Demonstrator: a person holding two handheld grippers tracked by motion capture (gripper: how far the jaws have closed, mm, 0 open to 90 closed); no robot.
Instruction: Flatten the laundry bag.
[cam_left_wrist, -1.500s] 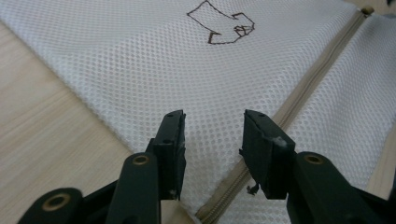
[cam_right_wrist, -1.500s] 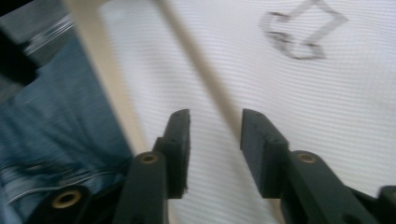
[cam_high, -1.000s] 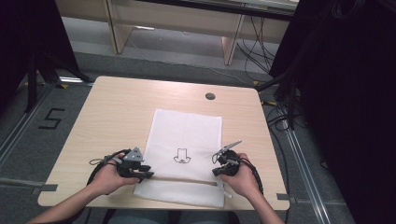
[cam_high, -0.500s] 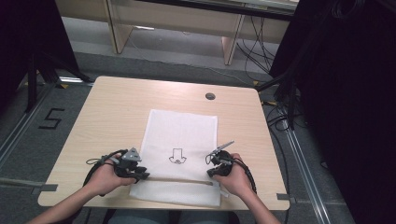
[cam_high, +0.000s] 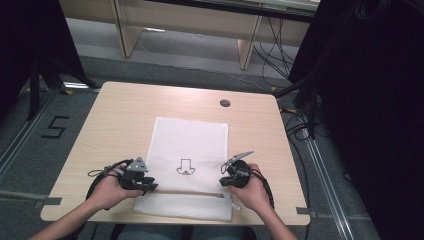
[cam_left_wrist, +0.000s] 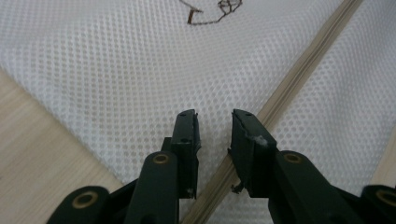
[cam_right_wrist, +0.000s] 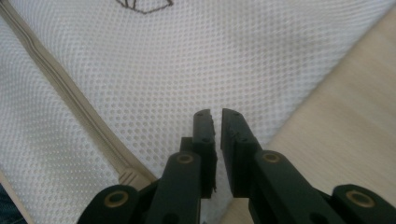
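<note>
A white mesh bag (cam_high: 190, 145) lies flat on the wooden table (cam_high: 115, 125), with a small line drawing (cam_high: 186, 167) printed at its middle. A beige zipper (cam_high: 185, 191) runs across its near end. My left gripper (cam_high: 150, 187) rests at the zipper's left end. Its jaws stand apart over the mesh (cam_left_wrist: 116, 70), with the zipper (cam_left_wrist: 299, 79) passing just under the right jaw, and my left gripper (cam_left_wrist: 214, 121) holds nothing. My right gripper (cam_high: 224, 182) sits at the zipper's right end (cam_right_wrist: 133, 178). My right gripper (cam_right_wrist: 217, 116) has just been opening; a narrow empty gap separates its jaws.
A round cable hole (cam_high: 225, 103) sits near the table's far edge. Bare wood lies to the left and right of the bag. Black cables (cam_high: 300, 130) trail on the floor beyond the right edge, and a "5" (cam_high: 54, 128) is marked on the floor at the left.
Both hands have stayed almost in place at the zipper's ends. The bag's near end lies a little flatter and straighter than a second ago.
</note>
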